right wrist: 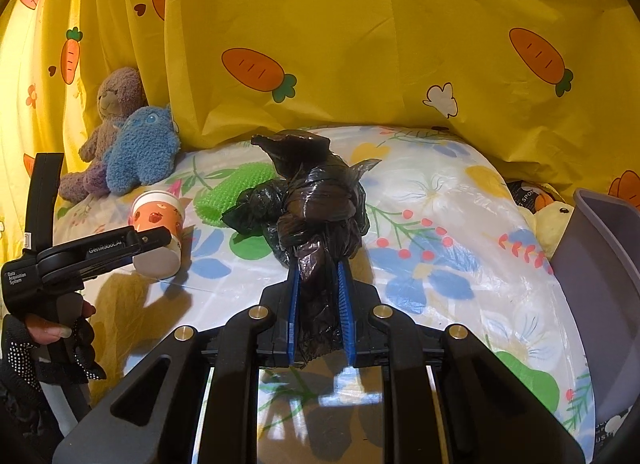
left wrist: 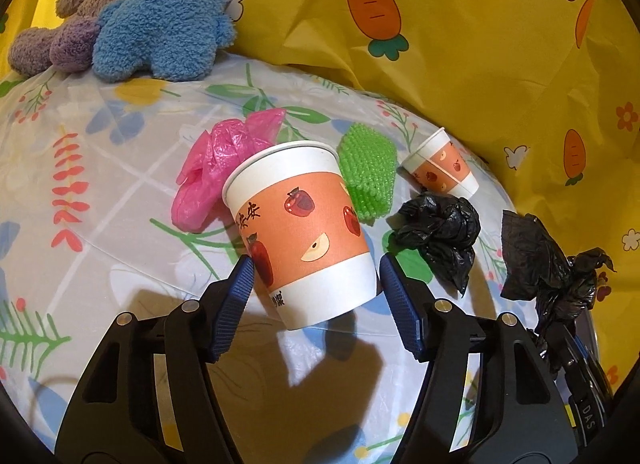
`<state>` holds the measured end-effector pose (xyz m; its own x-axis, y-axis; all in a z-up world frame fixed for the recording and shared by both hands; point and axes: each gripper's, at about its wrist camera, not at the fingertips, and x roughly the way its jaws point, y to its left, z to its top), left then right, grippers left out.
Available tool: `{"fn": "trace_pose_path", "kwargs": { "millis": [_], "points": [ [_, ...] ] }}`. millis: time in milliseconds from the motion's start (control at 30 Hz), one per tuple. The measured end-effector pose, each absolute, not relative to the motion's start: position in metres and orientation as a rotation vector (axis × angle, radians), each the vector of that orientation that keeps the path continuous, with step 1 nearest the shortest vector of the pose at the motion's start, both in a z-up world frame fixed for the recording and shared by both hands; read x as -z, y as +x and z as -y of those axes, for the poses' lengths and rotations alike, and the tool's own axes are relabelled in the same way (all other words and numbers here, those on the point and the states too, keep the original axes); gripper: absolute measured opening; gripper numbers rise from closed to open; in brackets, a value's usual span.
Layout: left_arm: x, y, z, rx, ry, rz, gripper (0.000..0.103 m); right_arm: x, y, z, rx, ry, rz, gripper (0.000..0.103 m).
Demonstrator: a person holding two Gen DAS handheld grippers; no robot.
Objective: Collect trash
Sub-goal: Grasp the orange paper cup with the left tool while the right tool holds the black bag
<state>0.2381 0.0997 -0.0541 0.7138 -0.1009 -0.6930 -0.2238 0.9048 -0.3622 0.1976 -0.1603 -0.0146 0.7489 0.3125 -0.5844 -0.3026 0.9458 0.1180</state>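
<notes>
A paper cup [left wrist: 304, 232] with an orange apple band is tilted and lifted off the table between the fingers of my left gripper [left wrist: 316, 270]; the blue pads touch its sides. It also shows in the right wrist view [right wrist: 162, 230]. My right gripper [right wrist: 319, 264] is shut on a crumpled black plastic bag [right wrist: 316, 200], also seen at the right of the left wrist view [left wrist: 548, 260]. On the floral table [left wrist: 100, 192] lie a pink plastic bag [left wrist: 216, 172], a green bristly piece [left wrist: 368, 172], a second paper cup [left wrist: 442, 166] and another black bag [left wrist: 444, 232].
Two plush toys, a blue one [left wrist: 160, 24] and a brown-purple one [left wrist: 72, 24], sit at the table's far left. A yellow carrot-print curtain [right wrist: 360, 44] hangs behind. A grey bin [right wrist: 604, 284] stands at the right edge, beside a yellow plush [right wrist: 554, 218].
</notes>
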Motion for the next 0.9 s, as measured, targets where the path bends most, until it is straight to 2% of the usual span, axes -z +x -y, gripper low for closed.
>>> {"fn": "trace_pose_path", "kwargs": {
  "millis": [167,900],
  "points": [
    [0.052,0.235,-0.096,-0.049,-0.442,-0.767,0.060,0.014,0.193,0.162,-0.336,0.017,-0.638,0.019],
    [-0.001,0.156,-0.042,0.085,-0.339,-0.599,0.059,0.004,0.158,0.189,-0.307,0.031,-0.584,0.019]
  ]
}}
